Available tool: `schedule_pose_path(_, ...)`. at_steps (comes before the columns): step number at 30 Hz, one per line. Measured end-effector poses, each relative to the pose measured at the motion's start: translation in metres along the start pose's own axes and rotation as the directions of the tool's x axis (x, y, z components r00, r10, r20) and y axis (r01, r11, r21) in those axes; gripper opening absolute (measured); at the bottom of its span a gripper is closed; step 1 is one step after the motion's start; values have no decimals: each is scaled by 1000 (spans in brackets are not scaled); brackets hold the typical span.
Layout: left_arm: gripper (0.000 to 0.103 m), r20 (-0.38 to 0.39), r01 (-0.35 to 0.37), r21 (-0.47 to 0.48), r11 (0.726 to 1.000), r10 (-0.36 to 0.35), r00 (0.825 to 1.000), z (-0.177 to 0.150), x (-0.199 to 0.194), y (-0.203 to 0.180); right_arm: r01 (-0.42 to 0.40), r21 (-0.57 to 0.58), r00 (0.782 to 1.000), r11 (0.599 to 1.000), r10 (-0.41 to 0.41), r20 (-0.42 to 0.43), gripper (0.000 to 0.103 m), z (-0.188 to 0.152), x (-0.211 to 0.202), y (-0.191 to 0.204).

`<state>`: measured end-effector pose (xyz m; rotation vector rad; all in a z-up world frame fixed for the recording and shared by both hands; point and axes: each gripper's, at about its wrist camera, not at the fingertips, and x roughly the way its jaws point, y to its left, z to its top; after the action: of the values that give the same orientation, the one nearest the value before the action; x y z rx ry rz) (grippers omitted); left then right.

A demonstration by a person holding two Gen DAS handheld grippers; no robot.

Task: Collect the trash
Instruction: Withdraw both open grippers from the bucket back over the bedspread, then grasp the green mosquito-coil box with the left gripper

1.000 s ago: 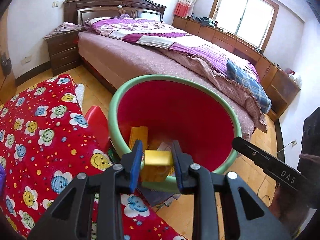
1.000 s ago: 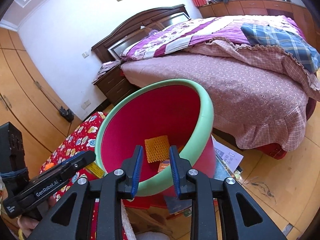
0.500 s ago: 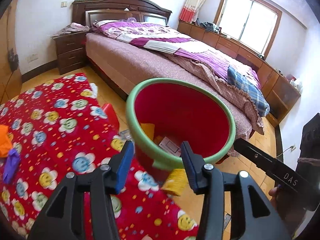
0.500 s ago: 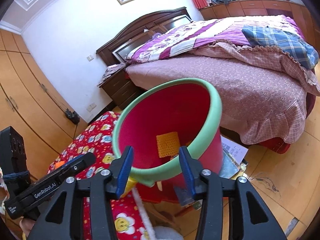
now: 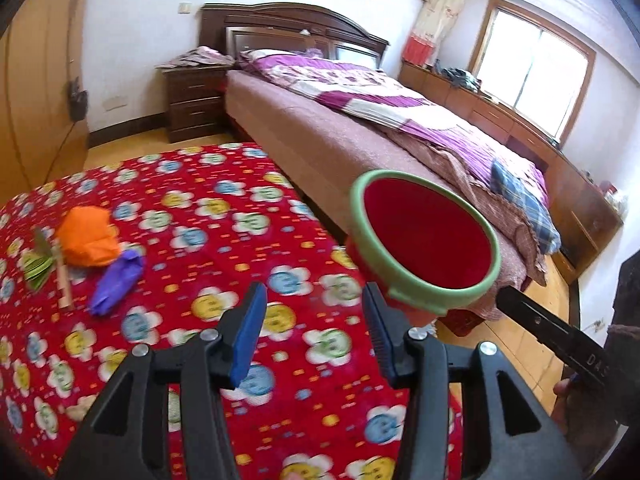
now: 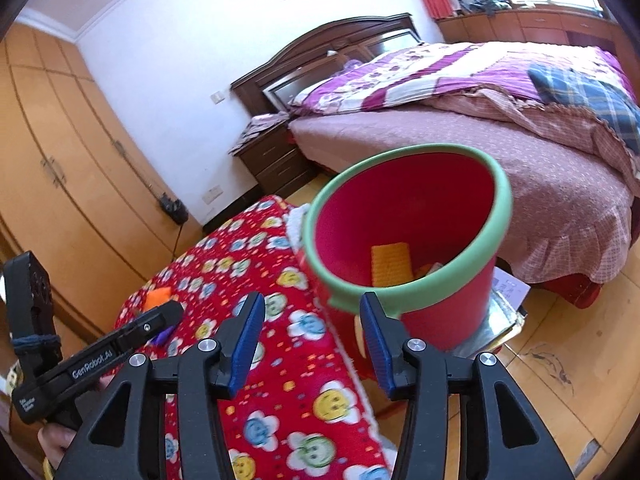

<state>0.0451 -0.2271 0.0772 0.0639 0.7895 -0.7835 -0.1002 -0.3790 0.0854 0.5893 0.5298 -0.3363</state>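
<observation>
A red bin with a green rim (image 5: 424, 272) (image 6: 404, 292) stands on the floor beside the table covered in a red flowered cloth (image 5: 192, 216) (image 6: 288, 364). Yellow trash (image 6: 390, 264) lies inside the bin. On the cloth at the left lie an orange wad (image 5: 88, 236), a purple wrapper (image 5: 116, 282), green paper (image 5: 38, 266) and a wooden stick (image 5: 63, 284). My left gripper (image 5: 314, 332) is open and empty above the cloth. My right gripper (image 6: 310, 340) is open and empty, near the bin's front rim.
A large bed (image 5: 380, 128) (image 6: 500, 120) stands behind the bin. A dark nightstand (image 5: 192, 100) sits by the wall. Wooden wardrobes (image 6: 60, 168) line the left side. Papers (image 6: 504, 300) lie on the floor under the bin.
My left gripper opened and let go of the yellow piece, then pulled back and left over the cloth. My right gripper opened wider and drew back from the bin.
</observation>
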Motion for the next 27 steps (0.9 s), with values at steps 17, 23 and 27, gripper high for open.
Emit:
schedule_pose_path(17, 50, -7, -207, -144, 968, 208, 978, -8, -34, 116, -86, -74, 991, 994, 78, -111, 51, -24, 38, 65)
schedule_pose_path(23, 50, -15, -275, -195, 942, 277, 961, 0, -36, 167, -87, -136, 985, 987, 66, -157, 52, -26, 55, 92)
schedule_pose_path(27, 59, -33, -322, -222, 920, 323, 946, 6, -35, 204, -93, -154, 983, 984, 66, -172, 58, -26, 68, 110)
